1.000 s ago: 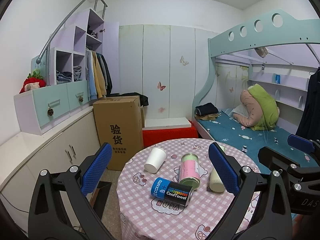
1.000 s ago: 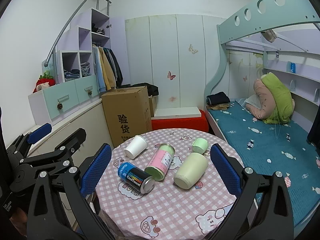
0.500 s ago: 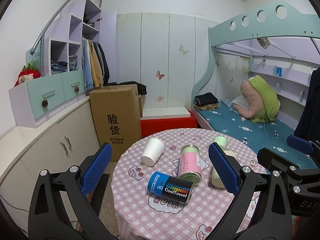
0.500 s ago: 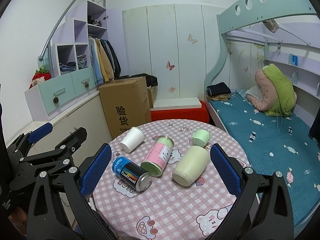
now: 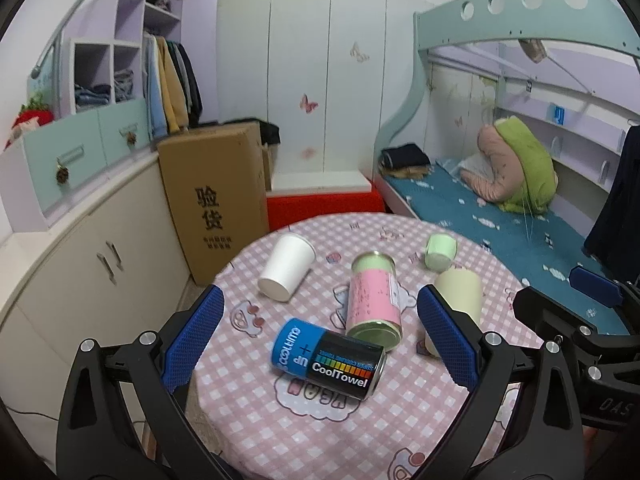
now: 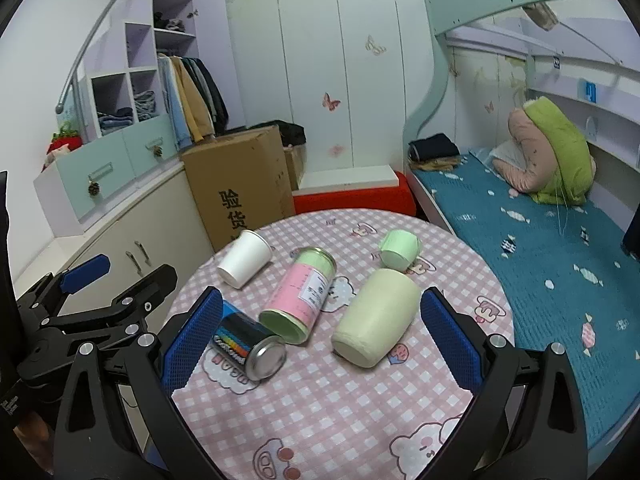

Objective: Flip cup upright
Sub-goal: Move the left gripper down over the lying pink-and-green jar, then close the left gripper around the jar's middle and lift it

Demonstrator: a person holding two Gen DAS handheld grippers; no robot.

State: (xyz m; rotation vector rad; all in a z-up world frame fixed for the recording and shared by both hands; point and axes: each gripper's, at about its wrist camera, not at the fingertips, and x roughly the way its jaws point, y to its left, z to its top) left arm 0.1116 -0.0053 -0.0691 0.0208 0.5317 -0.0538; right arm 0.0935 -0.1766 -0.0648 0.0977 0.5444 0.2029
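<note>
A white paper cup [image 5: 287,266] [image 6: 245,258] lies on its side at the far left of the round table [image 5: 400,412] [image 6: 344,408]. A pale cream cup [image 6: 376,323] [image 5: 460,294] lies on its side toward the right. A small mint green cup [image 6: 399,249] [image 5: 440,252] lies behind it. My left gripper [image 5: 320,338] is open and empty above the near left of the table. My right gripper [image 6: 320,336] is open and empty, with the cream cup between its fingers in view.
A pink and green can [image 5: 373,299] [image 6: 301,295] and a blue and black CoolTowel can [image 5: 329,357] [image 6: 245,343] lie on their sides mid-table. A cardboard box [image 5: 216,196] and low cabinets [image 5: 80,264] stand left. A bunk bed [image 6: 552,224] is right.
Both grippers have moved closer to the table and a little lower, so the cups and cans look larger. Nothing on the table has moved. Both stay open.
</note>
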